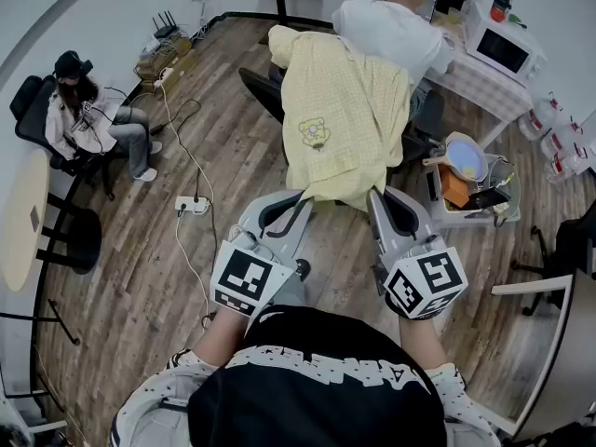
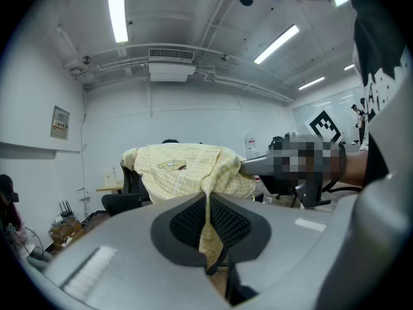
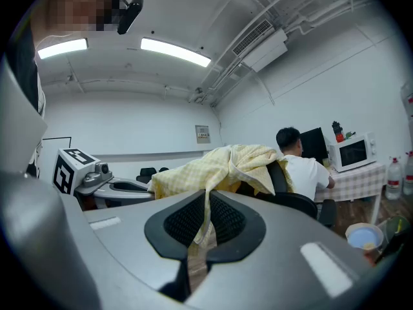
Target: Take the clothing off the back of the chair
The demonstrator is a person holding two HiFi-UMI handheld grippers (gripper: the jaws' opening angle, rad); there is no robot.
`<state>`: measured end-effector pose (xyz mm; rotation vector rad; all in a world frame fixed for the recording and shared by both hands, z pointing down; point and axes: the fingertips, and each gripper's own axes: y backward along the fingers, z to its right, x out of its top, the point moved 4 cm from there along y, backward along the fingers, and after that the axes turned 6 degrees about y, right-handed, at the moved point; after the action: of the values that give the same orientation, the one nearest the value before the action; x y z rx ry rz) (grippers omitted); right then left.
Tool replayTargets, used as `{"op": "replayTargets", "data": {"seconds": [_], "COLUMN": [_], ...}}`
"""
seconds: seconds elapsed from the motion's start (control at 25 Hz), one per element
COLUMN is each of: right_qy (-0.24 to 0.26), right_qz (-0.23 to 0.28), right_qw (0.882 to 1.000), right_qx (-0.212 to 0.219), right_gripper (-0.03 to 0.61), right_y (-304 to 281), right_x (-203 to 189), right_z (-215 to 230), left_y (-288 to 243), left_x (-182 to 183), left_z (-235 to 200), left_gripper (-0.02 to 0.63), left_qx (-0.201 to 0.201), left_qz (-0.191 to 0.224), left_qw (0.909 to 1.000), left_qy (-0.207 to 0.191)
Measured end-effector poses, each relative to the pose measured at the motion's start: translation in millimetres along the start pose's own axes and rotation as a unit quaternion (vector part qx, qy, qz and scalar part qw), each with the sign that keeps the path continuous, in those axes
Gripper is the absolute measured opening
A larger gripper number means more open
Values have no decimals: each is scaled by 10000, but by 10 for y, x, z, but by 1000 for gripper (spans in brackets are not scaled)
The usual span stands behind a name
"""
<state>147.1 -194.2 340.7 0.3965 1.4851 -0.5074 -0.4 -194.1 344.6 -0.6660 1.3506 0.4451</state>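
Observation:
A pale yellow checked garment [image 1: 343, 110] with a small bear patch hangs over the back of a black office chair [image 1: 264, 91], stretched toward me. My left gripper [image 1: 303, 194] is shut on its lower left hem; that hem of the garment [image 2: 210, 234] runs between the dark pads. My right gripper [image 1: 374, 194] is shut on the lower right hem, and a strip of the garment [image 3: 206, 228] is pinched in its jaws. In the left gripper view the rest of the garment [image 2: 184, 173] still drapes over the chair [image 2: 122, 202].
A person in a white shirt [image 1: 396, 31] sits at a checked table with a microwave [image 1: 503, 49] just behind the chair. A stool holding a bowl and boxes [image 1: 466, 170] stands to the right. A power strip [image 1: 193, 205] and cables lie on the floor left. Another seated person [image 1: 88, 115] is far left.

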Motion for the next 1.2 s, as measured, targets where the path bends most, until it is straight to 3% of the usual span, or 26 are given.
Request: {"op": "replayTargets", "data": {"seconds": [1.2], "right_qy": [-51], "right_qz": [-81], "right_qw": [9999], "right_qx": [39], "right_gripper": [31], "right_y": [140], "right_x": [-121], "right_z": [-11], "left_y": [38], "left_x": [-79], "left_z": [163], "left_gripper": [12], "left_qx": [-8], "left_qz": [-55], "left_qw": [10000], "left_qy": [52]}}
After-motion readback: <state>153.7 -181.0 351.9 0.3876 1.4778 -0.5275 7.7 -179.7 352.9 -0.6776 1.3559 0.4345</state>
